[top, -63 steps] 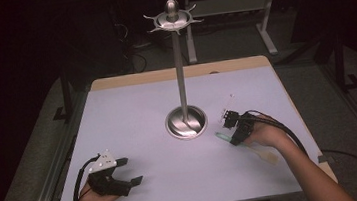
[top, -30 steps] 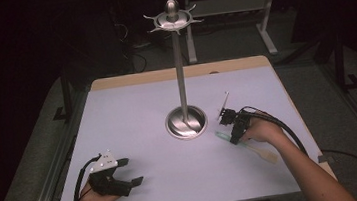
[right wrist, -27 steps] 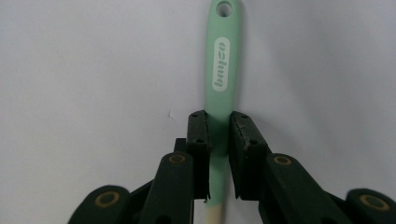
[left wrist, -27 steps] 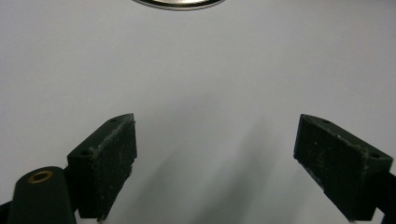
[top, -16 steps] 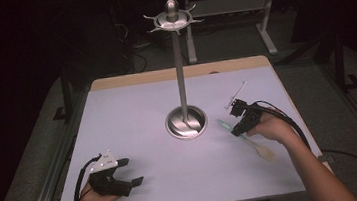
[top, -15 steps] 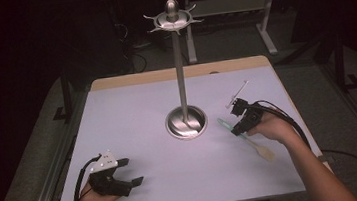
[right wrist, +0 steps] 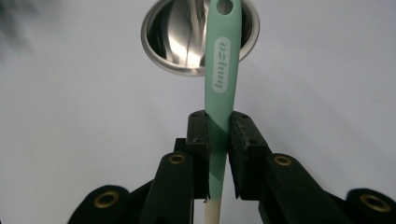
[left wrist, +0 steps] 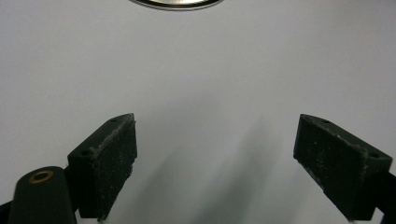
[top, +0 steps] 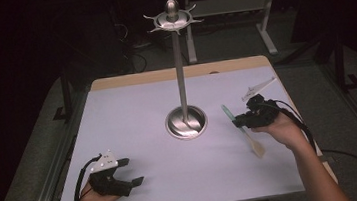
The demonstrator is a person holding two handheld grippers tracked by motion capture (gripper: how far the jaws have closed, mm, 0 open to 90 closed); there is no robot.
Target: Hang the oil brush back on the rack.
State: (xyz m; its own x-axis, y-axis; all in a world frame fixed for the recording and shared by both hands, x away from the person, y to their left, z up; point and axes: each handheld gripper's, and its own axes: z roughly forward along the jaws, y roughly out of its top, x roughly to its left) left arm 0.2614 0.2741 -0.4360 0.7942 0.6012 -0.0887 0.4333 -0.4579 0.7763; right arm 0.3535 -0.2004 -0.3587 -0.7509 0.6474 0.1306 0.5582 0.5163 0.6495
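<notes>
Sideways, perhaps "ozbuq" on the mint spatula (right wrist: 221,84) clenched in the right hand-held gripper (right wrist: 218,140); left hand-held gripper (left wrist: 229,158) released.

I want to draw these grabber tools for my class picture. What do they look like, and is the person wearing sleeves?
Both are black. The left gripper has two chunky black jaws with rough, flat pads and a brass-coloured ring at a joint. The right gripper has the same rings. Each carries a grey three-cornered plate on top and trails a black cable. No sleeves reach the forearms in the high view.
</notes>
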